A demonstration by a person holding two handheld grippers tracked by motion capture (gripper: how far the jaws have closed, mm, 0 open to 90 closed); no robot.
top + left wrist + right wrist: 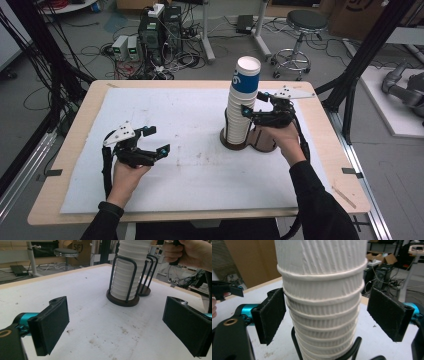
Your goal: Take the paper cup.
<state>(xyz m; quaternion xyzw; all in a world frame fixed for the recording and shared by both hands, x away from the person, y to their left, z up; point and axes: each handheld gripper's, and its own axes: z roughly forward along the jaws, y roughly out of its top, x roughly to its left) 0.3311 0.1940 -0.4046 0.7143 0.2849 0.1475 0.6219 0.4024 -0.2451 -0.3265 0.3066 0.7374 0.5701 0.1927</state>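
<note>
— White paper cups stacked upright in a dark wire holder, standing tall, right of table middle. Left of the holder first?

— Left gripper well apart from the holder, low over the white mat, jaws wide apart, holding nothing.

— And right at the holder?

— Right gripper level with mid-stack, reaching in from the stack's right. Jaws spread either side of the ribbed cups, not yet touching. Clearly the nearer one; probably only needs closing before lifting straight up.
</note>
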